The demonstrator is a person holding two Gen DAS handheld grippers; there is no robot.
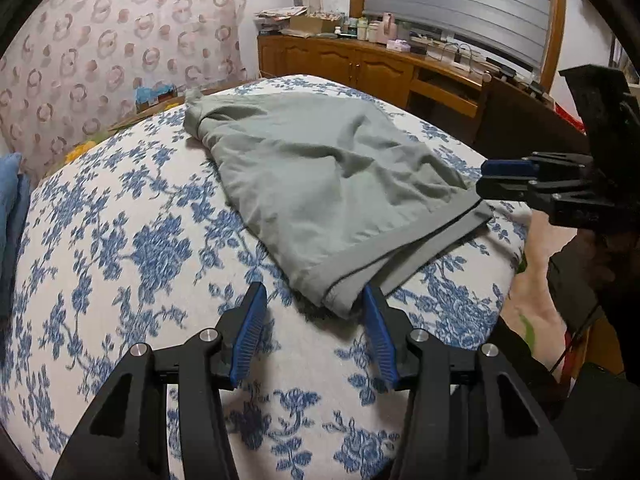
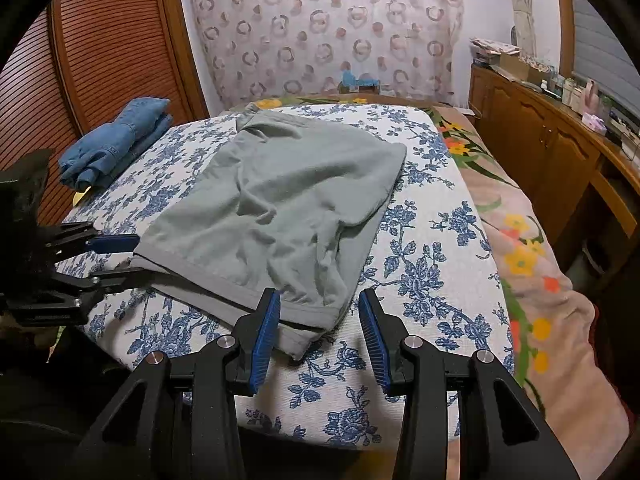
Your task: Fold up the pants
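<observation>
Pants (image 2: 276, 208) at both hand-held grippers' tips

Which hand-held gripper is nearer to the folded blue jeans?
Left. The left hand-held gripper is at the near-left hem corner of the grey pants, on the side of the jeans. The right hand-held gripper is at the opposite hem corner, farther away.

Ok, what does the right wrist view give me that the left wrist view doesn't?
Only the right wrist view shows the folded blue jeans whole, at the far left of the bed, the louvered wooden door, and the floral orange blanket. Only the left wrist view shows the window shutter above the wooden cabinet. Both show the grey-green pants lying on the blue floral cover, with the left gripper and the right gripper open at the waistband corners.
</observation>
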